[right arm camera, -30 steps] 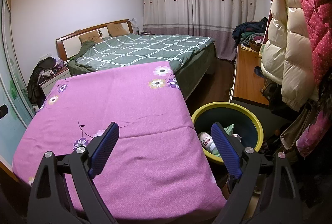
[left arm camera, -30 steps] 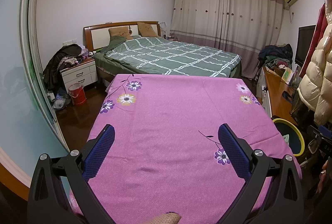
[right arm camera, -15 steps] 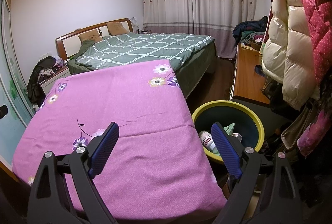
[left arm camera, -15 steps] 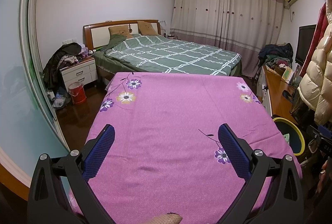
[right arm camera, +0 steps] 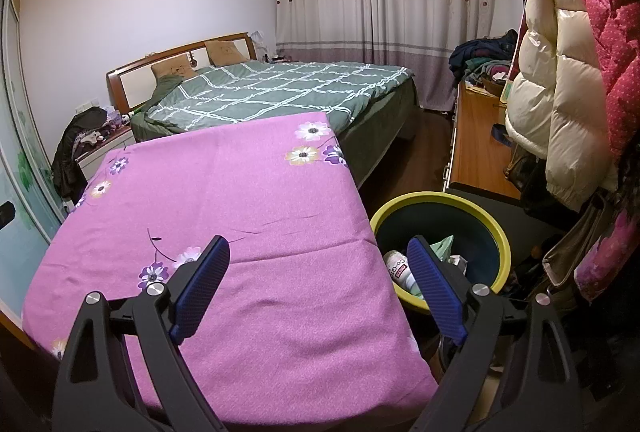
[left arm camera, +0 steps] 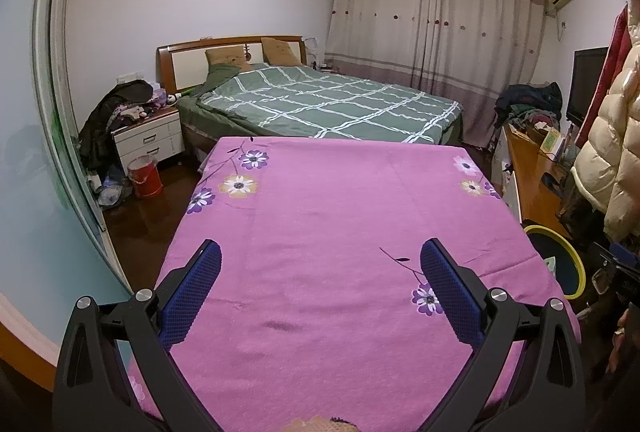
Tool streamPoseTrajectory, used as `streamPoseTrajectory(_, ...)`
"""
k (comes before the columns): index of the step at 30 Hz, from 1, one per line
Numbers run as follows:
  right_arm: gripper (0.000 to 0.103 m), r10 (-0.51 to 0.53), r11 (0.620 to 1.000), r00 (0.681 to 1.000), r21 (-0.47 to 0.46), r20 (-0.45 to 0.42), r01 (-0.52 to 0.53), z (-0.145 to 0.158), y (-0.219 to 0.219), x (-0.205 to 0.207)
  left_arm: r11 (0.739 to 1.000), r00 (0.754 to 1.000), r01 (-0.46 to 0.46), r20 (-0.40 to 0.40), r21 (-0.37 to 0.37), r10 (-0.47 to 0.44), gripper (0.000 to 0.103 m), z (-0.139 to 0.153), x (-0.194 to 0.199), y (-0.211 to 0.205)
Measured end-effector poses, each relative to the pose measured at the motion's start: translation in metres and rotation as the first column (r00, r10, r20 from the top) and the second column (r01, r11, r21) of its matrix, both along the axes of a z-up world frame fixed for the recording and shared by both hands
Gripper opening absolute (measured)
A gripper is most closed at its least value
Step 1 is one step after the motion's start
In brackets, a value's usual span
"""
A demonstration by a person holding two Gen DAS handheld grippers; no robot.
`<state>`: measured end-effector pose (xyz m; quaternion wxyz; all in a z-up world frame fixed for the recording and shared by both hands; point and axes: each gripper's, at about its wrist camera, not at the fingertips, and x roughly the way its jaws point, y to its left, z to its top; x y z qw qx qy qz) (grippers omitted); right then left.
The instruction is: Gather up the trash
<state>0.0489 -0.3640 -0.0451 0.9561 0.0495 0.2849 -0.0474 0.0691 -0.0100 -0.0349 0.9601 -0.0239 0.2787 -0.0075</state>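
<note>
A dark bin with a yellow-green rim stands on the floor at the right edge of the purple table. Inside it lie a white bottle, a green wrapper and some paper. The bin's rim also shows in the left wrist view. My right gripper is open and empty, above the table's right edge beside the bin. My left gripper is open and empty, above the near part of the purple tablecloth, which carries no loose trash.
A green checked bed lies beyond the table. A white nightstand with clothes and a red bucket stand at the left. A wooden desk and hanging puffy coats fill the right side.
Both grippers stay open and empty. The views have shifted only slightly; nothing was picked up or let go.
</note>
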Motion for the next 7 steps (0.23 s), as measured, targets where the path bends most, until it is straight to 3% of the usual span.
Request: streamPoseTrajectory(7,0.093,0.06,0.998,0.997,-0.026,-0.044,-0.061,-0.01,0.018,0.035,1.0,0.995,-0.011,-0.094,0.022,0.013,0.098,-0.03,0.06,0.006)
